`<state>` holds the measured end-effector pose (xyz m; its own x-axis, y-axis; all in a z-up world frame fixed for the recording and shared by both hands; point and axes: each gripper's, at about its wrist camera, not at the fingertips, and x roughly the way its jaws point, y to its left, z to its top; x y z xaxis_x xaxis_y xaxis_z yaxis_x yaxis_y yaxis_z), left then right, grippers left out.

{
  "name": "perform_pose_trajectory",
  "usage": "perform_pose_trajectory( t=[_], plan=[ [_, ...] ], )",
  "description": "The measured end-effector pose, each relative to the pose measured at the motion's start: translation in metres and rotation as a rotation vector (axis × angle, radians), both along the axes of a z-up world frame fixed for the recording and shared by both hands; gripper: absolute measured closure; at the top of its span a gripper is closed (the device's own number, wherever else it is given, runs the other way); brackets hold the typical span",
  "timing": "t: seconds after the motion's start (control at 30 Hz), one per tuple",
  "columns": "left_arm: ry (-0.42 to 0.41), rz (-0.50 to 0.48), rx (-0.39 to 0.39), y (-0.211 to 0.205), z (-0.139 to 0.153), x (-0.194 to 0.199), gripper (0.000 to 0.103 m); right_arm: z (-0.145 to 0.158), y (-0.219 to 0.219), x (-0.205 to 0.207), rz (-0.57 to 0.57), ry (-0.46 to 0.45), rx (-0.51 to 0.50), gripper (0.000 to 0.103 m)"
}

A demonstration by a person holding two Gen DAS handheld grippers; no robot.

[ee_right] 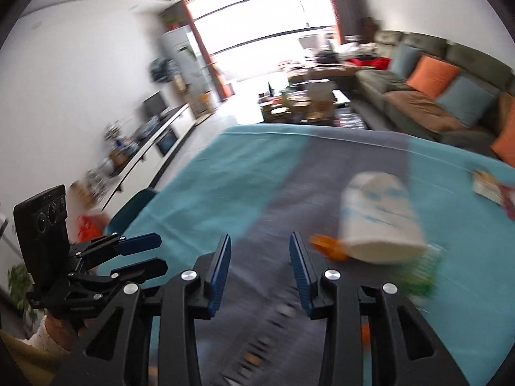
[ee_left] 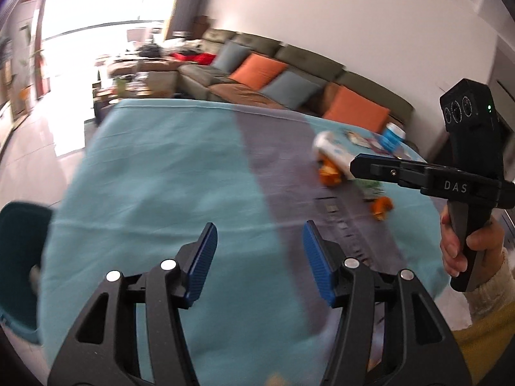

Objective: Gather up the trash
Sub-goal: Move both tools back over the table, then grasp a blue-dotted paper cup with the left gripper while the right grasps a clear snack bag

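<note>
Sideways, the white paper cup (ee_right: 379, 222) lies mouth toward camera; left gripper (ee_left: 257, 251) and right gripper (ee_right: 260, 267) both spread, empty

Each hand-held gripper (ee_left: 259, 259) (ee_right: 260, 268) is black plastic with ribbed blue pads (ee_left: 202, 262), silver pivot screws and "DAS" lettering; cream knit cuff (ee_left: 491, 289), mustard sleeve (ee_left: 479, 350).

Teal and grey tablecloth (ee_left: 154, 167), olive sofa (ee_left: 206, 77) with orange and blue cushions (ee_left: 260, 70), bright window (ee_right: 264, 22)
</note>
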<state>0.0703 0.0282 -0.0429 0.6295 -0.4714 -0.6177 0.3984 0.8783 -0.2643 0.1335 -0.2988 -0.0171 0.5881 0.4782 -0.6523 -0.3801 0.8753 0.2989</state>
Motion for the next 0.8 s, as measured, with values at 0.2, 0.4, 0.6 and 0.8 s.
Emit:
perform_pose_trajectory(
  t=[0.2,0.4,0.6,0.8],
  plan=[
    [-0.007,-0.121,0.011,-0.064,0.005,0.02,0.048,-0.01,-0.062,-0.011,-0.151,0.006,0.001,0.068],
    [-0.017,-0.188,0.036,-0.11,0.01,0.045,0.048,-0.027,-0.109,-0.018,-0.265,0.045,0.04,0.067],
    [-0.003,-0.213,0.075,-0.147,0.005,0.065,0.052,-0.037,-0.116,-0.01,-0.264,0.063,0.061,0.067],
    [0.051,-0.198,0.084,-0.158,-0.006,0.088,0.061,-0.039,-0.099,-0.004,-0.24,0.063,0.064,0.067]
  ],
)
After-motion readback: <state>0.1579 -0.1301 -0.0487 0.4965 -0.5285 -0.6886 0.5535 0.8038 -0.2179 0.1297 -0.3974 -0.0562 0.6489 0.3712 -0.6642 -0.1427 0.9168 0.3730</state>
